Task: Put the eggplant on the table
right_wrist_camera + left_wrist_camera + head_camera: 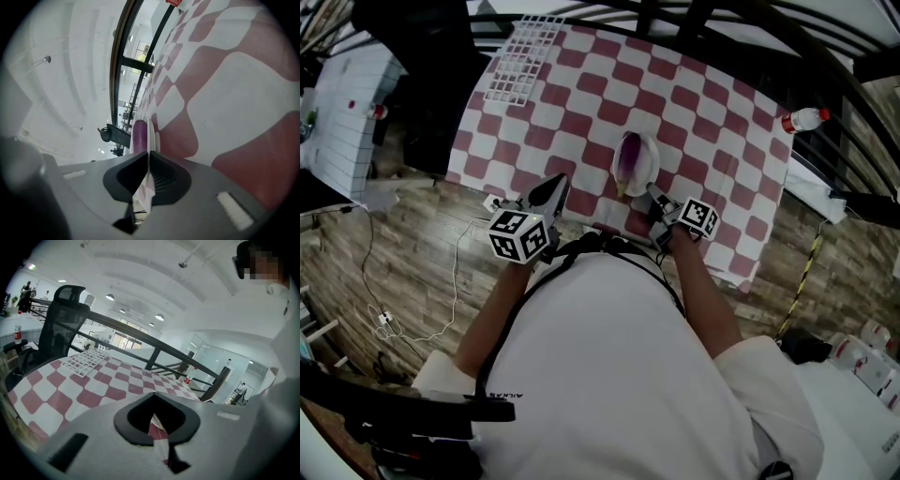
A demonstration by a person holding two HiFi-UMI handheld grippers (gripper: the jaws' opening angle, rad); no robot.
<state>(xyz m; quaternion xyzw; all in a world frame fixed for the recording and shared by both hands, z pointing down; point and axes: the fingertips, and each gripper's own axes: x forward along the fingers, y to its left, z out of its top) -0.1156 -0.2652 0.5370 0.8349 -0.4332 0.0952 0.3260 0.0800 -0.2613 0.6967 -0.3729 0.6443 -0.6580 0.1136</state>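
Only the head view gives you the whole table point(722, 141). One eggplant point(628, 155) lies on one white plate point(646, 171) near the middle of the near edge, with one white rack point(523, 58) at the far left corner and one bottle point(804, 119) at the right edge. Your left gripper point(555, 186) is over the near edge, jaws together on nothing, and its own view misses the eggplant. Your right gripper point(652, 193), jaws likewise closed and empty, is just beside the plate and sees it edge-on.
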